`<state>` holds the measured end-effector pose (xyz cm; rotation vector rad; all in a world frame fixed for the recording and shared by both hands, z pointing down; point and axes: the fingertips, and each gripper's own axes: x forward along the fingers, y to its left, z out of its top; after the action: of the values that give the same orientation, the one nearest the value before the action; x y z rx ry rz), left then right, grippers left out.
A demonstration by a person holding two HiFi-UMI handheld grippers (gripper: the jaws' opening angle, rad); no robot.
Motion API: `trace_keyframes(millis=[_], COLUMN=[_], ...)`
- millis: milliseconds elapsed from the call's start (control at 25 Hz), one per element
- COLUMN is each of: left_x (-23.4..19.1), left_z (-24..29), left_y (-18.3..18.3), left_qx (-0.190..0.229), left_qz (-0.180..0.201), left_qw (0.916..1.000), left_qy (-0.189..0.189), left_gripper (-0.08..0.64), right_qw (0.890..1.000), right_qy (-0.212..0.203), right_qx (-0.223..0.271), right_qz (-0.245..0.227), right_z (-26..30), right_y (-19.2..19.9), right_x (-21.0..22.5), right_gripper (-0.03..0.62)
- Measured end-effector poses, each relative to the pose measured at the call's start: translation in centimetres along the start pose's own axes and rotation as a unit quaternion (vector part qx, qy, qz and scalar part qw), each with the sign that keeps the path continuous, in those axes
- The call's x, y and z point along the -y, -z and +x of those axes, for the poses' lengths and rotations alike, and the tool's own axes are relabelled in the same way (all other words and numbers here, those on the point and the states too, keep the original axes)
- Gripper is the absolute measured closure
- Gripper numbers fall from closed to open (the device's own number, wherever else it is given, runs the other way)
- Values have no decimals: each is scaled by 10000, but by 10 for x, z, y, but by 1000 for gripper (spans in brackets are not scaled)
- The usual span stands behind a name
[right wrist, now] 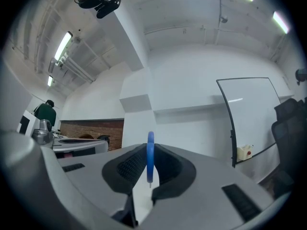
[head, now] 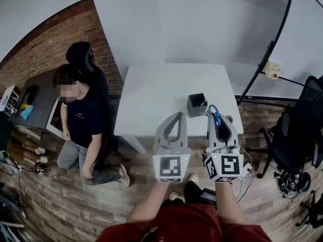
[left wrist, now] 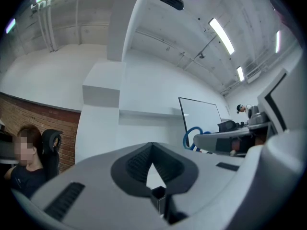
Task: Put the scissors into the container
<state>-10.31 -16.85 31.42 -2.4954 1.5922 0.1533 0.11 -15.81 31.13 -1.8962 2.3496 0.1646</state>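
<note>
Step in hand, as I judge it: getting the scissors (head: pixel 217 119) across to the container (head: pixel 197 105); the drop is not yet made. The right hand-held gripper (head: pixel 214 111) is clamping the scissors. Its jaws are closed on the blue handle, which is standing edge-on between the pads (right wrist: pixel 128 165) in the right gripper view. Blades not made out. The left hand-held gripper (head: pixel 178 115) is holding nothing, its tips meeting.

The container is sitting on the white surface (head: pixel 151 89), just ahead of the right hand-held gripper and a little to its left, roughly between the two sets of tips. Through the lower gap of the left jaws it is showing dead ahead.

To do it well:
- Bring the right hand-held gripper over the opening.
- Tip its nose down so the scissors are pointing into the mouth.
- Lower them in before letting the jaws part.

The mouth looks narrow and the container light, so a knock on the rim could tip it. The left hand-held gripper is placed well for steadying a wall.

Pose: both hand-held grippers are pointing forward side by side, near level, noses slightly raised.
</note>
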Motion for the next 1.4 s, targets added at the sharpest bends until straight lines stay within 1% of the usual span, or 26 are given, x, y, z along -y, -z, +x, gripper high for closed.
trace_keyframes(millis=[120,240,440,560,720,840,1000,1240,1400], left_x=[0,-1,0,-4,-11,-13,-7,0,2], left_z=[11,25,53,74,107,136,171,220,244], left_y=[3,7,15,22,29,34,36,39,44], left_qx=[24,24,-13,-55,-114,-148,-167,-227,-239], left_qz=[-9,87,67,168,156,96,156,143,151], left_qw=[10000,9999,9999,9998,9998,9998,9997,9994,9992], left_qy=[51,90,85,70,-23,-106,-115,-220,-287], left_gripper=[549,549,549,549,549,549,549,549,549], right_qw=[10000,10000,9999,9999,9998,9997,9996,9990,9985], right_qy=[37,36,69,-1,-107,-169,-160,-259,-353], right_qx=[10,23,-5,-57,-100,-73,-79,-85,-99], right_qz=[-13,-7,88,107,135,145,235,350,404], right_z=[9,21,48,68,96,118,144,180,198], right_y=[2,4,15,22,27,25,28,35,40], right_x=[5,13,31,38,53,69,97,132,146], right_gripper=[540,540,540,540,540,540,540,540,540])
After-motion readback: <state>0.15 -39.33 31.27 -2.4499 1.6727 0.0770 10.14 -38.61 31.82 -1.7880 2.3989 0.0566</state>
